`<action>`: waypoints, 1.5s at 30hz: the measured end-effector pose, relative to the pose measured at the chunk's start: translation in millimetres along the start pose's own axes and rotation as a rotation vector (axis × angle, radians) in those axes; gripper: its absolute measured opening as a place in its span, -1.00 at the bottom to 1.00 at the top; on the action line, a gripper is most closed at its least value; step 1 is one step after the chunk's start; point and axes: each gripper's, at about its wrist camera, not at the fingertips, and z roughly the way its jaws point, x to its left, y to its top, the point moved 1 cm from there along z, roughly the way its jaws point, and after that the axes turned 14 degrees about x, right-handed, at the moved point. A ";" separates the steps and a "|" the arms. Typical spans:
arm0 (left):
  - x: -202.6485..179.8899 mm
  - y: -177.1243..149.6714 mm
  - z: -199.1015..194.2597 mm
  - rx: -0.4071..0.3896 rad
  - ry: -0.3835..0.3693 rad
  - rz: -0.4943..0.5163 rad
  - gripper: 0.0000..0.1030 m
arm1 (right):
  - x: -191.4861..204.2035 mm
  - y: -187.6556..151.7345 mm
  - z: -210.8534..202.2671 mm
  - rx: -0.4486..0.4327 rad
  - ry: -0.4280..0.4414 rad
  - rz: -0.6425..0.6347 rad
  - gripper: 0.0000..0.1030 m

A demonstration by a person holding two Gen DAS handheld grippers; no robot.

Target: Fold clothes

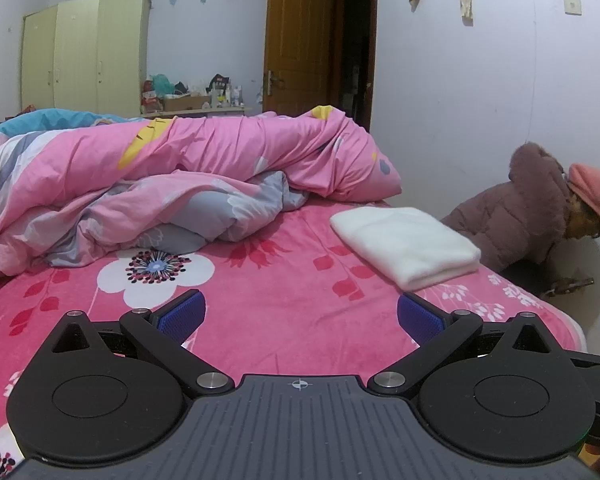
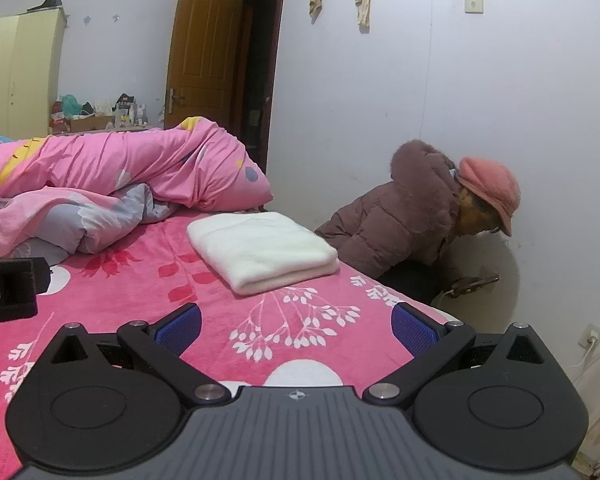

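A: So, biggest first: the bed (image 1: 284, 320), covered by a bright pink sheet printed with white flowers and red leaves, fills the lower half of both views.

B: And the heap on it?

A: A crumpled pink and grey quilt (image 1: 160, 184) is piled along the far side, reaching nearly to the right edge of the bed. Behind it stand a pale yellow wardrobe (image 1: 84, 52) and an open brown door (image 1: 298, 36).

B: Anyone in the room?

A: A person in a brown padded coat (image 2: 400, 220) and a pink cap (image 2: 490, 190) is bent over beside the bed, against the white wall.

B: Where is the clothing?

A: A white folded garment (image 2: 262, 250) lies flat on the sheet near the bed's right edge, just in front of the quilt and apart from it. It looks like a neat rectangle with layered edges facing the cameras.

B: The grippers?

A: The left gripper (image 1: 300, 318) hovers low over the sheet, its blue pads (image 1: 180, 318) spread wide with nothing between them. The right gripper (image 2: 296, 326) is likewise spread wide and empty, with the garment ahead of it and untouched. A black block at the left edge of the right view is probably part of the left tool; I cannot tell for sure.
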 end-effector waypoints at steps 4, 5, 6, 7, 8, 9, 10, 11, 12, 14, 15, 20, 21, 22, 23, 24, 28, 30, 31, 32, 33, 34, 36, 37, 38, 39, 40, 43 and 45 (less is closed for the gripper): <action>-0.6 -1.2 -0.6 0.001 -0.002 0.003 1.00 | -0.4 0.5 -0.1 -0.001 0.000 -0.001 1.00; -1.0 -1.5 -0.7 0.000 -0.002 0.003 1.00 | -0.2 0.5 -0.2 -0.001 0.000 0.000 1.00; -1.2 -1.5 -0.9 0.000 -0.003 0.004 1.00 | 0.0 0.5 -0.1 -0.002 0.000 0.000 1.00; -1.4 -1.6 -1.1 0.000 -0.003 0.005 1.00 | 0.2 0.6 0.0 -0.001 -0.001 0.001 1.00; -1.4 -1.7 -1.1 0.000 -0.003 0.004 1.00 | 0.1 0.5 -0.2 -0.001 -0.001 0.001 1.00; -1.5 -1.9 -1.2 0.000 -0.004 0.004 1.00 | -0.1 0.2 -0.6 -0.001 0.000 0.001 1.00; -1.5 -2.1 -1.2 0.001 -0.004 0.004 1.00 | -0.1 -0.1 -1.2 -0.001 -0.001 0.001 1.00; -1.5 -2.3 -1.2 0.001 -0.004 0.004 1.00 | -0.1 -0.4 -1.4 -0.002 -0.001 0.001 1.00; -1.6 -2.4 -1.1 0.001 -0.005 0.004 1.00 | -0.2 -0.4 -1.4 -0.001 -0.001 0.000 1.00; -0.3 -1.2 -0.7 0.003 -0.008 0.003 1.00 | -0.2 -0.6 -1.5 0.000 0.000 -0.001 1.00; -0.1 -1.1 -0.8 0.002 -0.008 0.002 1.00 | -0.2 -0.6 -1.4 0.000 -0.001 -0.002 1.00; 0.3 -0.2 -1.2 0.001 -0.006 -0.001 1.00 | -0.9 -0.3 -3.1 -0.003 -0.002 0.000 1.00; 0.3 0.0 -1.3 0.001 -0.006 -0.002 1.00 | -1.1 -0.2 -3.1 -0.003 -0.002 0.002 1.00; 0.3 0.3 -1.2 0.001 -0.006 -0.002 1.00 | -1.2 -0.2 -3.1 -0.003 -0.002 0.003 1.00; 0.4 -0.5 -1.2 0.001 -0.007 -0.002 1.00 | -1.1 -0.2 -2.9 -0.003 -0.002 0.002 1.00; 0.4 -1.2 -1.5 0.000 -0.008 -0.002 1.00 | -1.0 -0.1 -2.8 -0.003 -0.002 0.001 1.00; -0.3 -1.9 -2.7 0.000 -0.008 0.000 1.00 | -0.6 0.7 -2.2 -0.002 -0.002 -0.001 1.00; 0.3 -1.3 -2.7 0.000 -0.008 -0.001 1.00 | -0.6 1.2 -2.2 -0.003 -0.001 -0.002 1.00; 0.5 -1.0 -2.6 0.000 -0.008 -0.001 1.00 | -0.4 1.3 -2.2 -0.003 -0.002 -0.002 1.00; 0.6 -0.9 -2.7 0.001 -0.008 -0.002 1.00 | -0.4 1.2 -2.5 -0.004 -0.002 -0.002 1.00; 0.6 -1.1 -2.9 0.001 -0.008 -0.002 1.00 | -0.4 0.9 -2.9 -0.004 -0.002 -0.002 1.00; 0.5 -1.3 -3.1 0.001 -0.008 -0.002 1.00 | -0.5 0.7 -3.1 -0.005 -0.002 -0.001 1.00; 0.5 -1.9 -3.6 0.002 -0.008 -0.001 1.00 | -0.3 0.2 -2.9 -0.003 -0.002 -0.001 1.00; 0.5 -2.2 -3.8 0.003 -0.008 -0.001 1.00 | 0.1 -0.1 -2.9 -0.002 -0.002 -0.002 1.00; 0.4 -2.5 -4.1 0.003 -0.008 -0.001 1.00 | 0.3 -0.4 -3.1 -0.002 -0.001 -0.003 1.00; -0.1 -2.2 -3.5 0.004 -0.008 -0.001 1.00 | 0.6 -0.7 -3.2 -0.002 -0.001 -0.004 1.00; 0.1 -0.6 -1.8 0.004 -0.008 -0.002 1.00 | 0.8 -0.9 -3.6 -0.002 0.000 -0.006 1.00; 0.0 0.4 -1.3 0.004 -0.009 0.000 1.00 | 0.9 -1.1 -4.5 -0.003 -0.001 -0.005 1.00; 0.2 0.2 -1.4 0.005 -0.009 0.001 1.00 | 0.6 -1.1 -4.7 -0.003 -0.001 -0.002 1.00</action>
